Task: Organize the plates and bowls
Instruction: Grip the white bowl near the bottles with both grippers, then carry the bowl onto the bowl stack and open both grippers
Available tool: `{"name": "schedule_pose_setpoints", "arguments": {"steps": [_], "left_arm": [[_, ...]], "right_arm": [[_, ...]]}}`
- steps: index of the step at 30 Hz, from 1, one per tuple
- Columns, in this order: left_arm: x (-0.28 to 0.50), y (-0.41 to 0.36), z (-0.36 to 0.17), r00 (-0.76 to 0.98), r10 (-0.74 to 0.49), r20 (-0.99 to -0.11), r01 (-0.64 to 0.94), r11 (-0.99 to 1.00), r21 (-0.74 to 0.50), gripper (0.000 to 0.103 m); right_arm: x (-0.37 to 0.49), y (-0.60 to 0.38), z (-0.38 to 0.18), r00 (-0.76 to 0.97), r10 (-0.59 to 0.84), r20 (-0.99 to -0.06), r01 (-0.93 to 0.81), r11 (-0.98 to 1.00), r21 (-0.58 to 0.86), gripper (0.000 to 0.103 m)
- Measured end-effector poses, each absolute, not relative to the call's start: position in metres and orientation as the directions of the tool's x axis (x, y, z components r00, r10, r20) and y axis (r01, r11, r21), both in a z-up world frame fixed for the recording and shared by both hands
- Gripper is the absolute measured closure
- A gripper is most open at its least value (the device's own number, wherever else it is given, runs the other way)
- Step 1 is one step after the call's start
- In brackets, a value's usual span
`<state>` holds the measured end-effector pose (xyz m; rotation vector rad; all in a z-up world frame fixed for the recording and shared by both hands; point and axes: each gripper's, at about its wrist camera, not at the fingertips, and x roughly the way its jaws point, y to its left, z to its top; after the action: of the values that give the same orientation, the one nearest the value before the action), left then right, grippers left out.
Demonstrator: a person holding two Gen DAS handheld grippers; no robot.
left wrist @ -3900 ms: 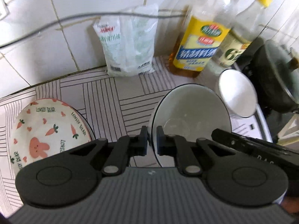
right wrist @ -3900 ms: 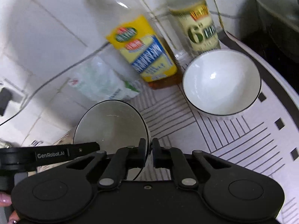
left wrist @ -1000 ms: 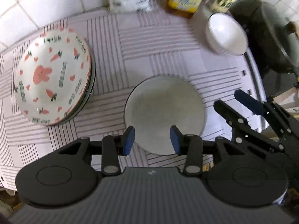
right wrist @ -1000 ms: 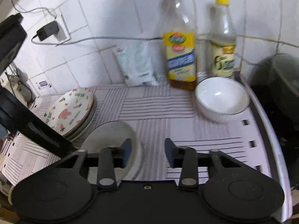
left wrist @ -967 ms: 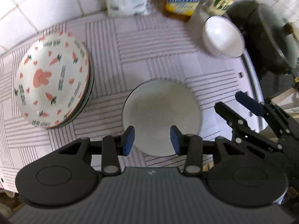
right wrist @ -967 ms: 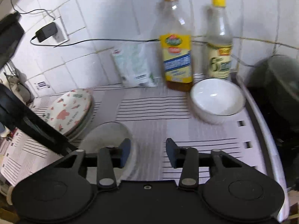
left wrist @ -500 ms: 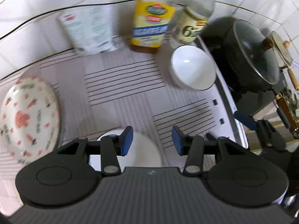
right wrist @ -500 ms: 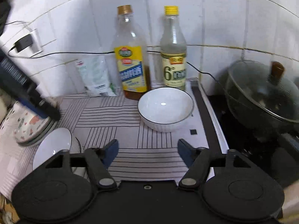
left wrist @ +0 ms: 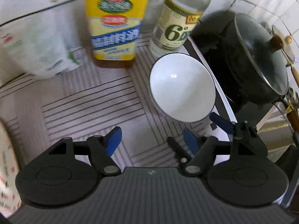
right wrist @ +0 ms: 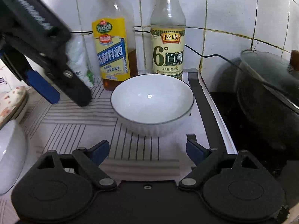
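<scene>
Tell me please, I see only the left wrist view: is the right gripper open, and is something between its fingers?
Observer: The right gripper is open, its jaws have just been opening, and nothing is between them. The white bowl stands just ahead.
Operator: Is there another white dish? I see only this bowl.
Observer: Yes, a white dish lies at the left edge of the right wrist view, nearer than the patterned plate.
Operator: Is the bowl smooth outside?
Observer: No, its outer wall is ribbed.

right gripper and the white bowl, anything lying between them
Nothing: in the right wrist view only bare striped mat lies between the open right gripper and the white bowl.
</scene>
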<state>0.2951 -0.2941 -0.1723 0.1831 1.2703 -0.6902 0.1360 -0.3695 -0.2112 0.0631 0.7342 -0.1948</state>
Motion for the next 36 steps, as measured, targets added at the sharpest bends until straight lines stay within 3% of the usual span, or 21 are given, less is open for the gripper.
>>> {"name": "schedule_pose_setpoints", "arguments": {"steps": [4,12,13,14,17,22,25,36], "left_arm": [[0.312,-0.306,-0.192,0.115,-0.372,-0.921,0.565,0.787,-0.247,0.026],[0.33,-0.324,-0.21,0.13,-0.377,-0.917,0.566,0.788,-0.244,0.029],[0.331,-0.326,-0.213,0.133,-0.38,-0.915,0.566,0.788,-0.245,0.031],[0.333,-0.327,-0.215,0.132,-0.39,-0.911,0.569,0.782,-0.252,0.045],[0.338,-0.337,-0.224,0.108,-0.4,-0.91,0.577,0.77,-0.27,0.069],[0.333,-0.342,-0.225,0.117,-0.388,-0.914,0.591,0.767,-0.25,0.08],[0.326,-0.336,-0.221,0.113,-0.404,-0.908,0.606,0.752,-0.259,0.081],[0.298,-0.291,-0.19,0.116,-0.457,-0.882,0.636,0.716,-0.287,0.081]], "right_arm": [[0.147,-0.373,-0.22,0.734,-0.147,-0.663,0.223,0.974,0.031,0.011],[0.171,-0.373,-0.237,0.717,-0.147,-0.681,0.176,0.984,-0.027,0.011],[0.172,-0.373,-0.237,0.719,-0.143,-0.68,0.171,0.985,-0.026,0.011],[0.174,-0.374,-0.238,0.718,-0.144,-0.681,0.171,0.985,-0.028,0.011],[0.173,-0.376,-0.24,0.732,-0.154,-0.664,0.169,0.985,-0.042,0.011],[0.174,-0.378,-0.241,0.746,-0.162,-0.646,0.178,0.983,-0.042,0.01],[0.17,-0.38,-0.24,0.757,-0.173,-0.63,0.204,0.979,-0.024,0.015],[0.124,-0.337,-0.22,0.81,-0.223,-0.542,0.237,0.971,-0.045,0.017]]}}
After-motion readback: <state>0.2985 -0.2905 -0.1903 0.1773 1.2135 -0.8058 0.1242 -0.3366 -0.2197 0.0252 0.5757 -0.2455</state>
